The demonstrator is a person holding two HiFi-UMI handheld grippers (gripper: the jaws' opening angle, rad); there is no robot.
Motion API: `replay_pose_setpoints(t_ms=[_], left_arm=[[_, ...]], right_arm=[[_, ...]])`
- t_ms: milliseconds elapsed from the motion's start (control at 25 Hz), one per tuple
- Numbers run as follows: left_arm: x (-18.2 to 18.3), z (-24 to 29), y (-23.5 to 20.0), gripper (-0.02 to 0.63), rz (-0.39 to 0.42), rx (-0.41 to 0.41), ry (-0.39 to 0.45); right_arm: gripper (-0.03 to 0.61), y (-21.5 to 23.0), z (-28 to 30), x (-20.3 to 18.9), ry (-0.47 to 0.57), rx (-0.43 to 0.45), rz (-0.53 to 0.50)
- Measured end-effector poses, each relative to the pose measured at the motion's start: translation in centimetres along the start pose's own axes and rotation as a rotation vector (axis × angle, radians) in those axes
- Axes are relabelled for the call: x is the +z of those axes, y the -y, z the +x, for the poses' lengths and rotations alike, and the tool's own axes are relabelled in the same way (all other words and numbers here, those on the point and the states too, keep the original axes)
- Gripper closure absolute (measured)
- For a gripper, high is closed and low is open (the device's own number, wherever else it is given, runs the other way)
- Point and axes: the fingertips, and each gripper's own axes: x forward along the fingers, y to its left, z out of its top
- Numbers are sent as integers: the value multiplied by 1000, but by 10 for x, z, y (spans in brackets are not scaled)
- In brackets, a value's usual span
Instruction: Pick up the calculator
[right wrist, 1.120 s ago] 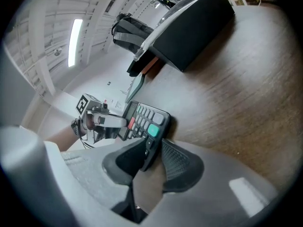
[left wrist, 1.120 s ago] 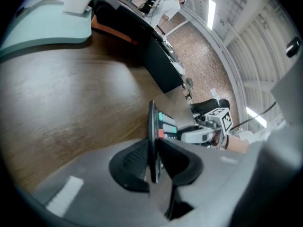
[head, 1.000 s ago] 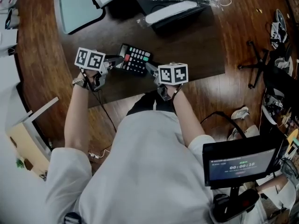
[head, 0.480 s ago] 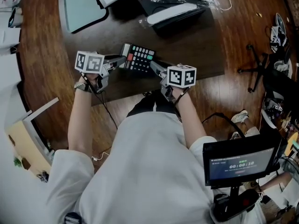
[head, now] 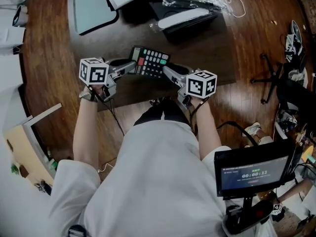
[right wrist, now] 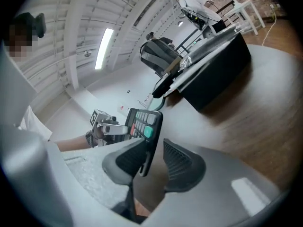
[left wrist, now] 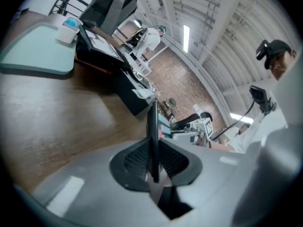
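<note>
The calculator [head: 150,61] is held up over the dark wooden table [head: 212,53], between the two grippers, with its keys facing up and its red and green keys visible. Its left edge is taken by the left gripper [head: 132,65], and its near right end lies within the right gripper [head: 167,72].

In the left gripper view, the calculator is seen edge-on as a thin dark slab standing between the two ribbed pads [left wrist: 135,160]. Both pads are pressed against it, so the jaws are clamped on the calculator.

In the right gripper view, the near end of the calculator is seen between the jaws. It lies against the left pad [right wrist: 130,160], while a clear gap is left between it and the right pad [right wrist: 182,162]. These jaws have just been opening and stand apart, so the calculator is not pinched on this side. The left gripper is seen beyond, at the calculator's far edge.

A pale teal tray [head: 91,11] is set at the far left of the table, and a black box [head: 190,21] with a white part on top is placed at the far side, well apart from the calculator. A small screen [head: 254,174] is mounted at the near right.
</note>
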Motion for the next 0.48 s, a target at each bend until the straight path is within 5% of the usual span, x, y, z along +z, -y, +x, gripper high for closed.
replay_pose_setpoints(t_ms=[200, 480], left_arm=[[3, -8, 13, 554, 45, -44, 64], [9, -21, 31, 554, 143, 3, 157]], right_arm=[[471, -28, -1, 13, 18, 103, -73], [471, -43, -4, 25, 13, 86, -167]])
